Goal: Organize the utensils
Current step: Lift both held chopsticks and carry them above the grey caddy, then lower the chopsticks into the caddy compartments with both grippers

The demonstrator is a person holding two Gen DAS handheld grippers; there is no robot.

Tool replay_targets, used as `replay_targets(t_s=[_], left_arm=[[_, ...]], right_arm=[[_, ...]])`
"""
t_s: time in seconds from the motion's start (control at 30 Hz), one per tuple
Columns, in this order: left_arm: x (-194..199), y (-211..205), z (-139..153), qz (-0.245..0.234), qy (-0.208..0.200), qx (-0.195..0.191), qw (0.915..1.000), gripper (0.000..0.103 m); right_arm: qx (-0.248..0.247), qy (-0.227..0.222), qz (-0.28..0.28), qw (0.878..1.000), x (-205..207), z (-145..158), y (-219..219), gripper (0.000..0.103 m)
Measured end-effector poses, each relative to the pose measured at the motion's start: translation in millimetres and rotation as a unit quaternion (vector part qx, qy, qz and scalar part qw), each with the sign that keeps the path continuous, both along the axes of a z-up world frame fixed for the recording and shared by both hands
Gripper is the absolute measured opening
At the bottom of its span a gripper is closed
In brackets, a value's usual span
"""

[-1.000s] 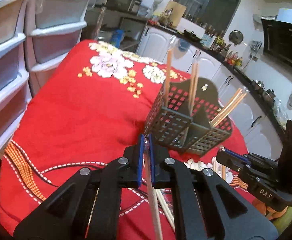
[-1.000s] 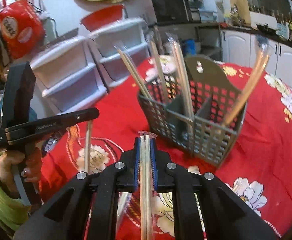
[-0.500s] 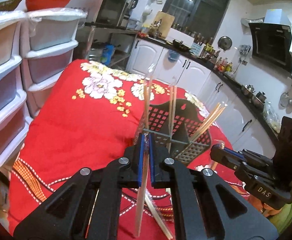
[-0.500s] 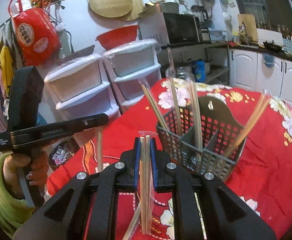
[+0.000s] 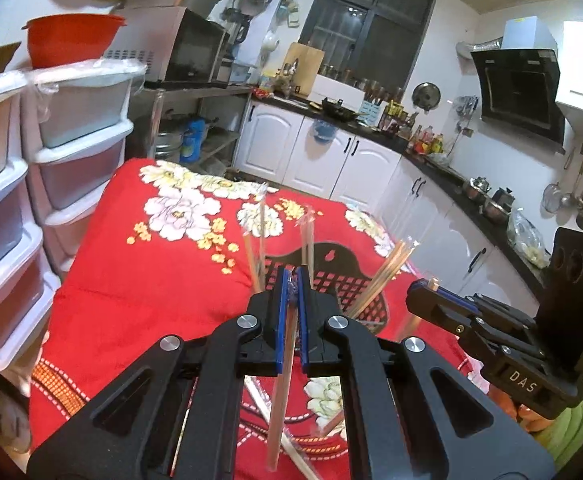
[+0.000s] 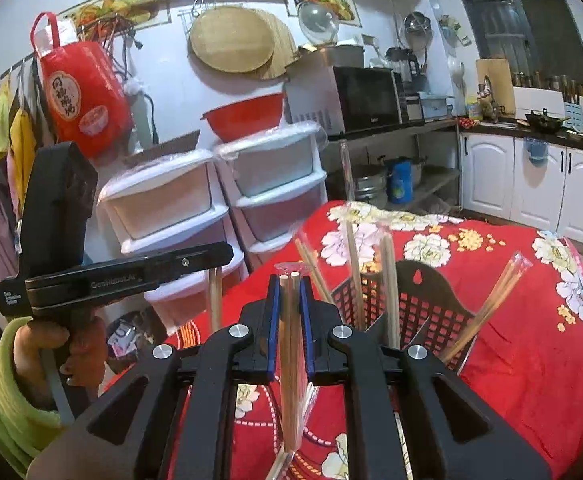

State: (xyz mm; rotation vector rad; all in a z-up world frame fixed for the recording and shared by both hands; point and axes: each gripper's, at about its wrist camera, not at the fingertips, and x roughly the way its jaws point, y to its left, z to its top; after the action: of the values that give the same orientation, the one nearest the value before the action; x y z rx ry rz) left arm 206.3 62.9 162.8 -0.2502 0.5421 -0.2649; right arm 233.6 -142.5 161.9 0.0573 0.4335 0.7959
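A black mesh utensil basket [image 5: 355, 276] [image 6: 423, 304] stands on the red flowered tablecloth and holds several wrapped chopstick pairs upright. My left gripper [image 5: 290, 284] is shut on a wrapped chopstick pair [image 5: 281, 384] that hangs down, raised above the table just before the basket. My right gripper [image 6: 290, 284] is shut on another wrapped chopstick pair [image 6: 291, 360], held upright, left of the basket. The right gripper also shows in the left wrist view [image 5: 431, 292], and the left gripper in the right wrist view [image 6: 219, 254].
More wrapped chopsticks [image 5: 291, 440] lie on the cloth [image 5: 151, 280] below my left gripper. White plastic drawer towers [image 5: 79, 140] [image 6: 219, 208] stand against the table's left side. Kitchen cabinets [image 5: 331, 160] and a counter lie beyond the table.
Both grippers have risen with their chopstick pairs, lifting them off the table. The basket now sits lower and farther in both views.
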Motion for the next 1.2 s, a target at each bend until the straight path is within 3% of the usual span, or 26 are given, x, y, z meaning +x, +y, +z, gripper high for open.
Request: replay_targets(t_s=[0.5, 0.77, 1.2], left_arm=[[16.6, -35.7, 61.5, -0.03, -0.062, 0.006, 0.9976, 0.001], [36.6, -46.9, 91.8, -0.021, -0.094, 0.015, 0.9953, 0.001], [88.3, -49.3, 98.1, 0.02, -0.102, 0.019, 0.9944, 0.001]], right_arm=[[0.032, -0.061, -0.062, 0.996, 19.5, 43.0, -34.0, 0.01], [0.04, -0.092, -0.087, 0.991, 33.1, 61.8, -48.9, 0.01], [0.025, -0.095, -0.117, 0.988, 62.8, 62.6, -59.0, 0.01]])
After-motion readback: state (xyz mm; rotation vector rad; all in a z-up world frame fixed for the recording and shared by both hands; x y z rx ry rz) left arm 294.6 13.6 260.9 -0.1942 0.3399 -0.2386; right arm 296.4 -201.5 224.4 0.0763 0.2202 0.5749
